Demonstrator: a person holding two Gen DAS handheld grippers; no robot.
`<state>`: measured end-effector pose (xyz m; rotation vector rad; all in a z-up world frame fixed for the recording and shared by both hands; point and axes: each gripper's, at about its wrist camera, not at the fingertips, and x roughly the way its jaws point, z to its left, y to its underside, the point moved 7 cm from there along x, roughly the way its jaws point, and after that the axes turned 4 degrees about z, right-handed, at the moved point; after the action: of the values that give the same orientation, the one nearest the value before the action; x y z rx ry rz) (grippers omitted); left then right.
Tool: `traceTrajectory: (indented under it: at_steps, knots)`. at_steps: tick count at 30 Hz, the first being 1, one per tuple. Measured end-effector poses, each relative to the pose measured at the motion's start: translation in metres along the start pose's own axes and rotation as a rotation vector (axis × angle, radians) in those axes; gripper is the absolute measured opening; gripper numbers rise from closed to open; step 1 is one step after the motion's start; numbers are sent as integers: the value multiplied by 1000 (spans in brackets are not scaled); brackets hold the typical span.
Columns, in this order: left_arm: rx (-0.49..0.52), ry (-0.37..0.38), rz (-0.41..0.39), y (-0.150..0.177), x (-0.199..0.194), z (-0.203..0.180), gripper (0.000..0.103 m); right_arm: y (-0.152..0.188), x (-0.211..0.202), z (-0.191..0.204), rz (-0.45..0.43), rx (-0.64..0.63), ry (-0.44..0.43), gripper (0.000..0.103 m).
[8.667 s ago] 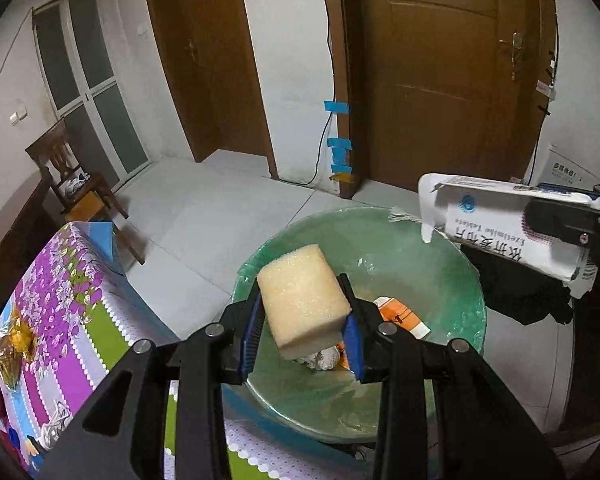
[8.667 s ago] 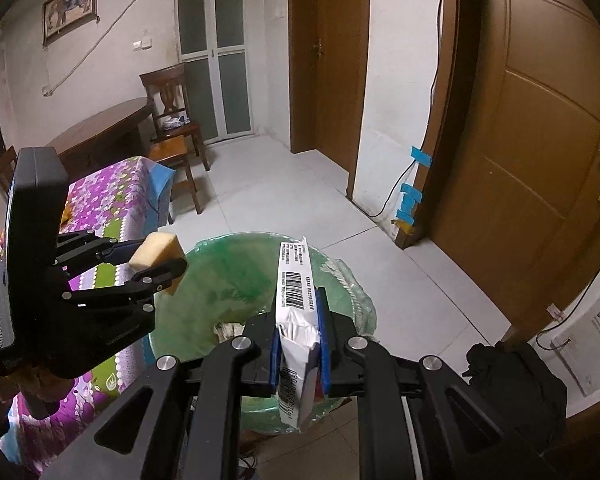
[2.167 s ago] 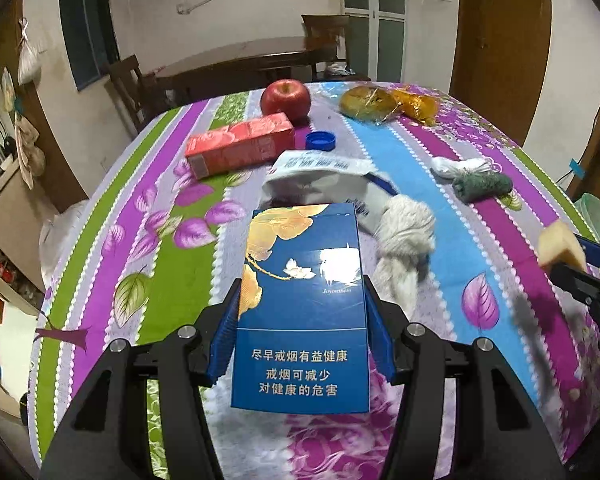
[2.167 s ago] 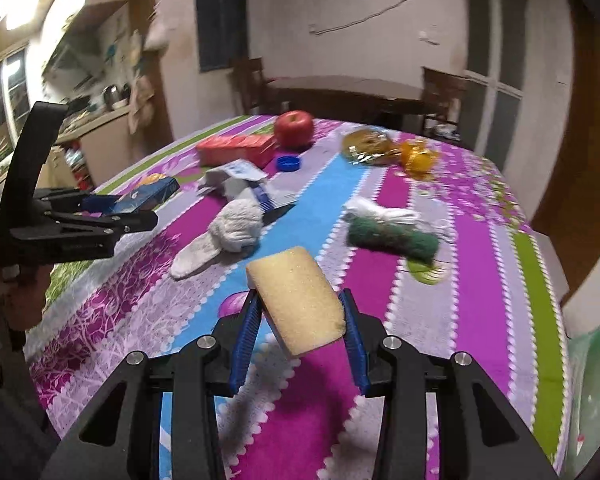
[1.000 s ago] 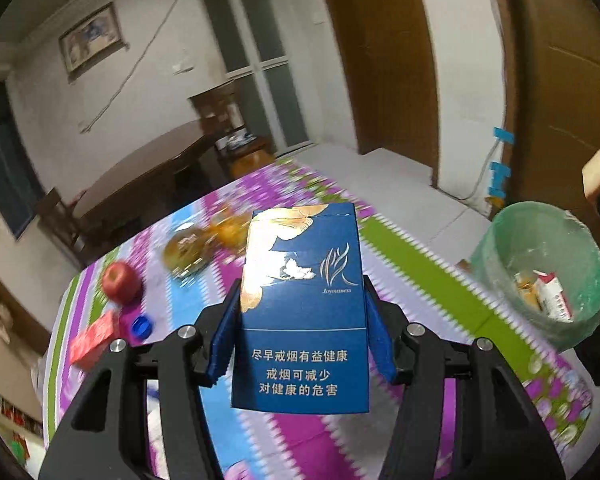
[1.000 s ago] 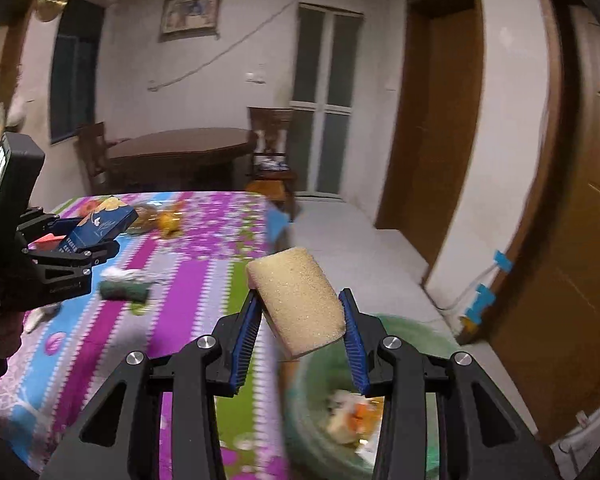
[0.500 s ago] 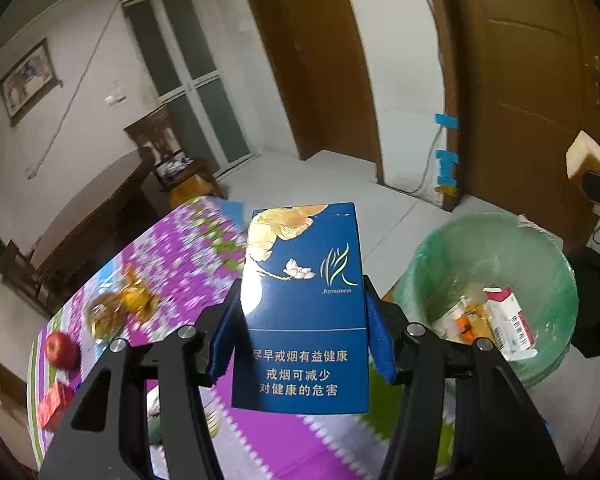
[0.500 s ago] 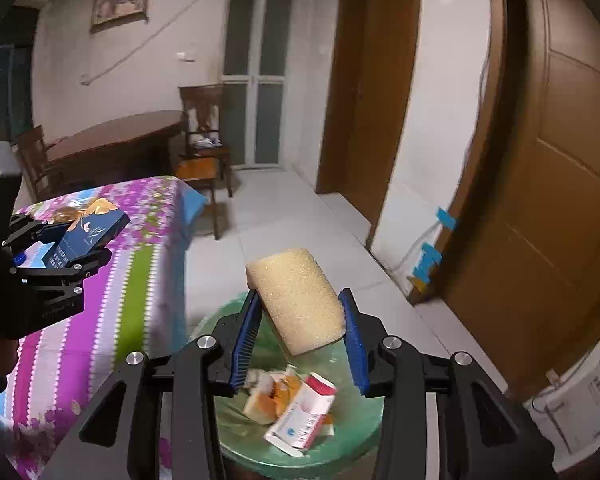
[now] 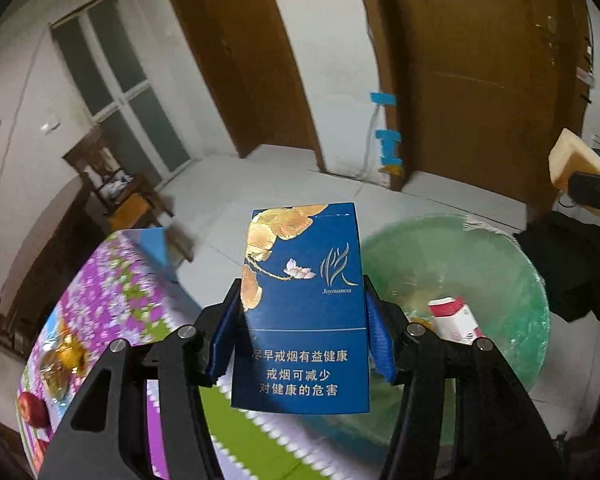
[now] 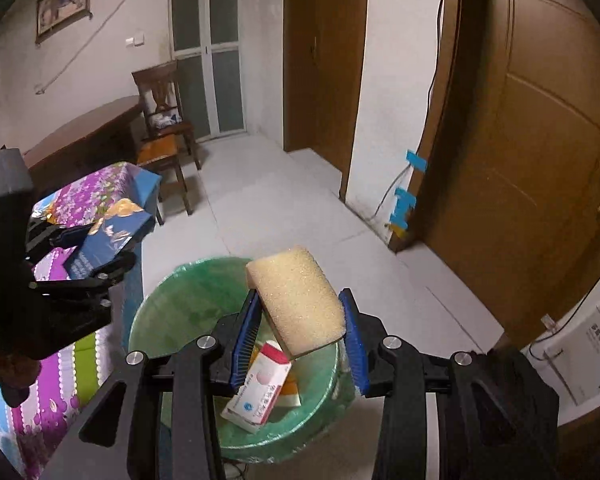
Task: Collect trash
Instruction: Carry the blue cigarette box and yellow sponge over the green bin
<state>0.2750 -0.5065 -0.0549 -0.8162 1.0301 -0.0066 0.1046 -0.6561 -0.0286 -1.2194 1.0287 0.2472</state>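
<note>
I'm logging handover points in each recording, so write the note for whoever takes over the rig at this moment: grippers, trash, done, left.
Left gripper: shut on the blue cigarette box, at the table's edge beside the bin, not yet over it.
Right gripper: shut on the yellow sponge, above the green-lined bin.
Done: a red-and-white carton and some other scraps already lie in the bin.
Left: open the right fingers to drop the sponge, bring the box over the bin and drop it. The tablecloth holds an apple and wrapped snacks; whether they count as trash is unclear.
</note>
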Motion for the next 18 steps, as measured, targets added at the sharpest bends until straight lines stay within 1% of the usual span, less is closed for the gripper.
traceTrajectory:
  at_steps: [5,8,11,18]
  knots:
    - [24,91,42,-4,12,-22,53,2,16,3,65,5,-9,41]
    - [47,112,57,-1,15,-30,53,6,25,5,91,13,-32,41]
    - [71,123,70,4,19,-37,53,11,31,9,109,-2,-25,41]
    - [78,143,90,10,22,-42,53,18,44,16,152,-19,-27,41]
